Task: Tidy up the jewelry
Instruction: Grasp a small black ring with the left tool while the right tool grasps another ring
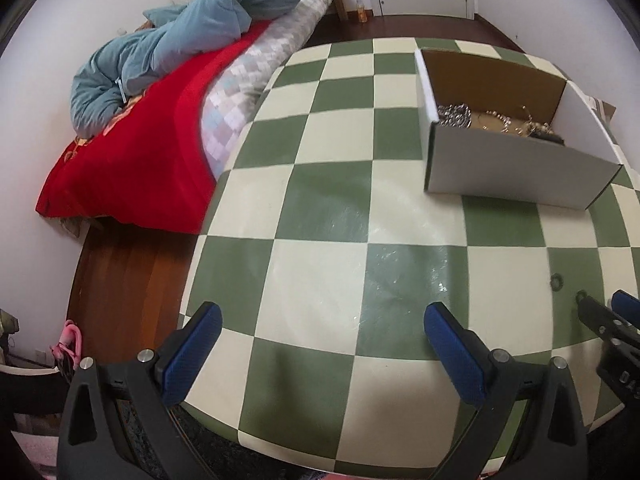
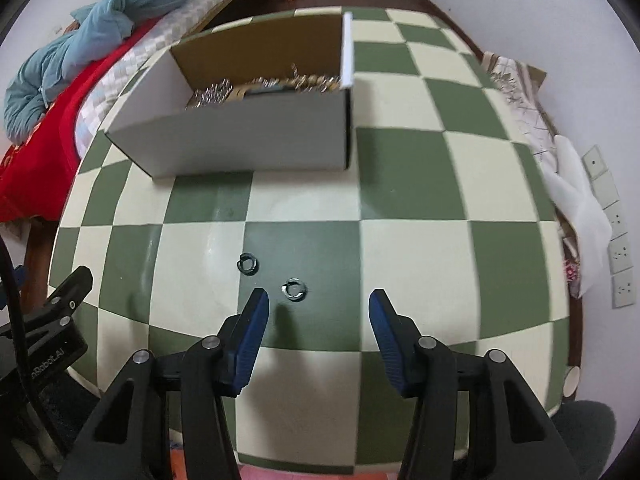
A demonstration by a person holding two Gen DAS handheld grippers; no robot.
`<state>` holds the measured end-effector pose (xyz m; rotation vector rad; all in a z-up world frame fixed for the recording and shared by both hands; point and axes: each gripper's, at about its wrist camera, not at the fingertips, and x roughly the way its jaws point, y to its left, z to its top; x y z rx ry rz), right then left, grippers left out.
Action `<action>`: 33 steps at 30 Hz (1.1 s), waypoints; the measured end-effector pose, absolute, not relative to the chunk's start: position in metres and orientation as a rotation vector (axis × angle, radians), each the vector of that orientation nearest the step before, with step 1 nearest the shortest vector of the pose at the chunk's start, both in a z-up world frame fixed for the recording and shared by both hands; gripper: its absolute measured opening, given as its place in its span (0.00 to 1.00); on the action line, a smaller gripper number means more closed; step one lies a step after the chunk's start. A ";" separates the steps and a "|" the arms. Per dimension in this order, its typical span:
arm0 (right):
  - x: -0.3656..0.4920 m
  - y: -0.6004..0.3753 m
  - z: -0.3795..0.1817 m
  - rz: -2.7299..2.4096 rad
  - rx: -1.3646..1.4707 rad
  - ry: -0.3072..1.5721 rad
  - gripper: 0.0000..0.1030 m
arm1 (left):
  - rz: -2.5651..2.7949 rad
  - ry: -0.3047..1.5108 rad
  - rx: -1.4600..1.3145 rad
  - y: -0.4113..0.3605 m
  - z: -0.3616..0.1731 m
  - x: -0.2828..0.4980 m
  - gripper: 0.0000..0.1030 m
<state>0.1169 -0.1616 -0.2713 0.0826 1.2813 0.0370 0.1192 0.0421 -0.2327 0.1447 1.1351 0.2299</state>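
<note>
Two small dark rings (image 2: 248, 264) (image 2: 294, 290) lie on the green-and-cream checked table (image 2: 400, 264). My right gripper (image 2: 319, 297) hangs over them, open, with the nearer ring just ahead of its left fingertip and untouched. A white cardboard box (image 2: 240, 136) behind the rings holds a heap of silver and gold jewelry (image 2: 264, 84). In the left wrist view my left gripper (image 1: 323, 312) stands wide open over bare table, the box (image 1: 520, 168) far to its right. The rings (image 1: 556, 280) show near the right edge, beside my right gripper's fingers (image 1: 624, 304).
A bed with a red blanket (image 1: 132, 168) and a blue-grey duvet (image 1: 180, 48) runs along the table's left side. White cloth (image 2: 576, 188) and wall sockets (image 2: 620, 256) are at the right. A bottle (image 1: 362, 12) stands on the floor far behind.
</note>
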 end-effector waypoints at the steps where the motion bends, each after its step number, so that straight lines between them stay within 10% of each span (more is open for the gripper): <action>1: 0.118 -0.160 -0.277 0.039 0.082 1.289 0.53 | 0.229 1.135 0.142 0.043 -0.234 0.120 1.00; 6: 0.120 -0.150 -0.281 0.049 0.032 1.264 0.51 | 0.222 1.139 0.118 0.046 -0.234 0.124 1.00; 12: 0.108 -0.148 -0.277 0.060 -0.010 1.230 0.00 | 0.185 1.149 0.116 0.035 -0.236 0.128 1.00; 24: 0.106 -0.238 -0.264 -0.049 0.262 1.223 0.00 | -0.109 1.193 0.158 -0.061 -0.246 0.136 0.96; 31: 0.107 -0.264 -0.264 -0.105 0.316 1.242 0.03 | -0.219 1.207 0.168 -0.090 -0.262 0.145 0.62; 33: 0.107 -0.268 -0.264 -0.115 0.328 1.240 0.06 | -0.239 1.191 0.148 -0.088 -0.258 0.146 0.30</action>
